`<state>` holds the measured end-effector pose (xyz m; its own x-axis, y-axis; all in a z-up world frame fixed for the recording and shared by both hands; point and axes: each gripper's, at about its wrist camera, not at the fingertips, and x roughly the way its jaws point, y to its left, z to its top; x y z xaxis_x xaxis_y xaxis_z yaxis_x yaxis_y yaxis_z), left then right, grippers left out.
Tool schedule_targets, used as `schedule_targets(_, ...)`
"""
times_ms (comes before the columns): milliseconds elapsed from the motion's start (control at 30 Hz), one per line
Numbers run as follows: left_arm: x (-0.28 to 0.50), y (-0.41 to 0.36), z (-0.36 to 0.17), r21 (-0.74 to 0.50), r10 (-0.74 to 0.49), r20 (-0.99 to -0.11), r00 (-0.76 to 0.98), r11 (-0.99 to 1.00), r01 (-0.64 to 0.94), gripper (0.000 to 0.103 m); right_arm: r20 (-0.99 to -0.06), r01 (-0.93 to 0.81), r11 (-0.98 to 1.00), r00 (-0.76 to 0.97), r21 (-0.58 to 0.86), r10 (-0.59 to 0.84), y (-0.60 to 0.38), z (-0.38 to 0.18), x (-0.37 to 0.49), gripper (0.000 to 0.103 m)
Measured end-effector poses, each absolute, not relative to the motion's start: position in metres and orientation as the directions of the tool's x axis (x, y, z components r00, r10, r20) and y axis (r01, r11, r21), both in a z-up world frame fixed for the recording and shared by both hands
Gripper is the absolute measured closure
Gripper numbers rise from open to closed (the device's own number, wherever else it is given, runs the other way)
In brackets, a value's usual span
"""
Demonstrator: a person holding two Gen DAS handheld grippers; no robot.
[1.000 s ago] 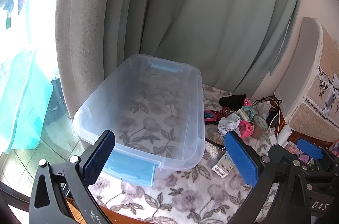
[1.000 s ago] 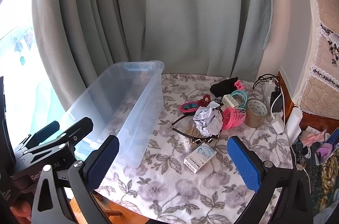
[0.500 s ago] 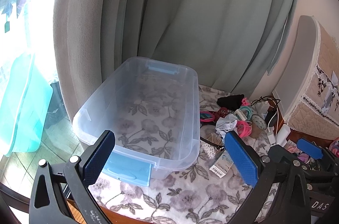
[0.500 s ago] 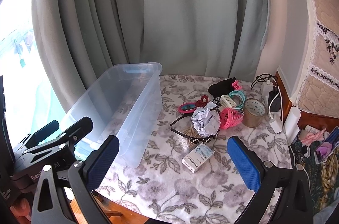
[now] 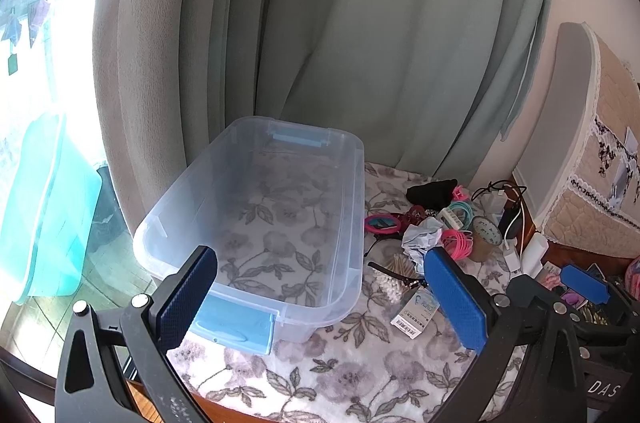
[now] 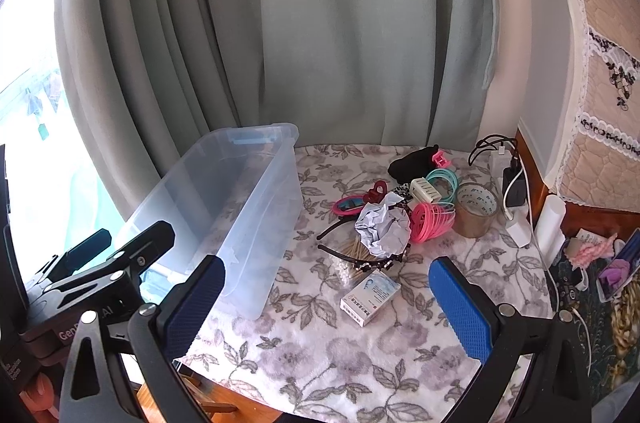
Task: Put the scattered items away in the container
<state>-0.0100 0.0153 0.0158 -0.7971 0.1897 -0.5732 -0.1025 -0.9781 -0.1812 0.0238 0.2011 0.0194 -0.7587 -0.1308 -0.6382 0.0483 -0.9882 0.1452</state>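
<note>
A clear plastic bin [image 5: 352,223] [image 6: 276,183] with blue latches stands empty on the floral cloth, left of a pile of small items. The pile holds a small white box [image 6: 370,297] [image 5: 414,311], crumpled paper [image 6: 382,223] [image 5: 420,239], pink hoops [image 6: 432,217], a tape roll [image 6: 476,209], a black headband [image 6: 360,261], cotton swabs [image 6: 352,255] and a black cloth [image 6: 412,163]. My left gripper [image 5: 320,297] hovers open before the bin's near end. My right gripper [image 6: 328,307] hovers open above the cloth, just short of the white box. Neither holds anything.
Grey-green curtains hang right behind the table. A charger and cables [image 6: 512,183] and a white bottle [image 6: 552,223] sit at the right edge, next to a padded headboard [image 6: 580,63]. The cloth's front edge [image 6: 320,403] lies close below the grippers.
Both views have pulled back and risen slightly, so the bin and pile sit farther off and lower. Both grippers stayed open; no item has moved.
</note>
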Motion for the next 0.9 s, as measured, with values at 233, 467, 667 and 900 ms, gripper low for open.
schedule_targets(233, -0.013, 0.041, 0.031, -0.210, 0.262, -0.518, -0.815, -0.962, -0.176, 0.000, -0.573, 0.006, -0.983, -0.812, 0.183, -0.112, 0.233, 0.037, 0.031, 0.000)
schedule_targets(467, -0.017, 0.076, 0.031, -0.198, 0.319, -0.509, -0.800, -0.947, -0.251, 0.000, -0.542, -0.075, -0.982, -0.840, 0.171, -0.030, 0.278, 0.041, 0.034, 0.000)
schedule_targets(667, -0.015, 0.115, 0.002, -0.156, 0.350, -0.576, -0.738, -0.934, -0.321, 0.000, -0.597, -0.177, -0.965, -0.802, 0.195, 0.026, 0.323, 0.018, 0.025, 0.000)
schedule_targets(900, -0.023, 0.150, -0.047, -0.126, 0.348, -0.647, -0.679, -0.927, -0.354, 0.000, -0.653, -0.175, -0.963, -0.757, 0.204, -0.001, 0.339, -0.012, 0.008, 0.000)
